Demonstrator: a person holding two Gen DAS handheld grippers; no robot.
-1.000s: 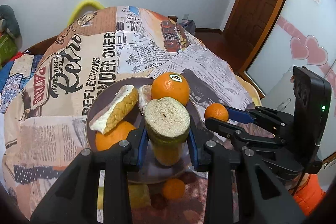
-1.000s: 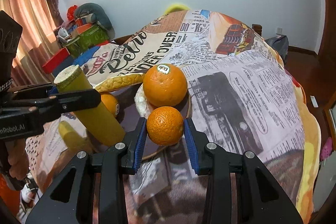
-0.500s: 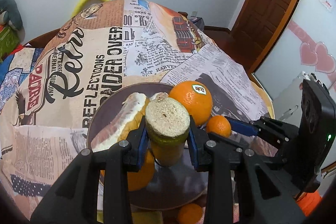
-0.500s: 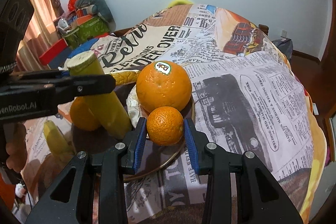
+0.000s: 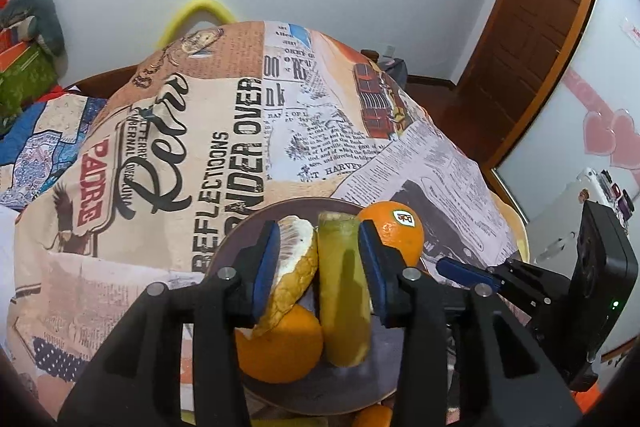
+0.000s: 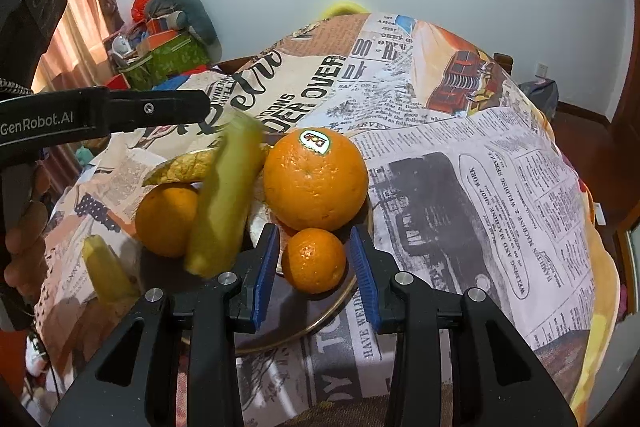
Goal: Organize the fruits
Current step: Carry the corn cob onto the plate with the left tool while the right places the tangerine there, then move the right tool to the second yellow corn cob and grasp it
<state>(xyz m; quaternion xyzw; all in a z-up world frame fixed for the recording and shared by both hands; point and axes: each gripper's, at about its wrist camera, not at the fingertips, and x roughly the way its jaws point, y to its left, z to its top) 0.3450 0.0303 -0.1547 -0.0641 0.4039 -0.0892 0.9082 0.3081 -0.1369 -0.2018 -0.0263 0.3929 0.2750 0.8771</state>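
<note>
At the bottom centre of the right wrist view, the right gripper (image 6: pixel 314 267) pinches a small orange (image 6: pixel 313 259) over the near rim of the plate (image 6: pixel 320 321), as it did a second ago. The left gripper (image 5: pixel 319 263), then clamped on the upright yellow-green stick (image 5: pixel 344 291), is opening its jaws; the stick now tips, blurred, onto the plate between them. Behind, a large orange (image 6: pixel 316 179) wears a "Dole" sticker. The bench's cloth (image 5: pixel 240 131) reads "REFLECTIONS", "OVER"; the left gripper's arm reads "GenRobot.AI".
</note>
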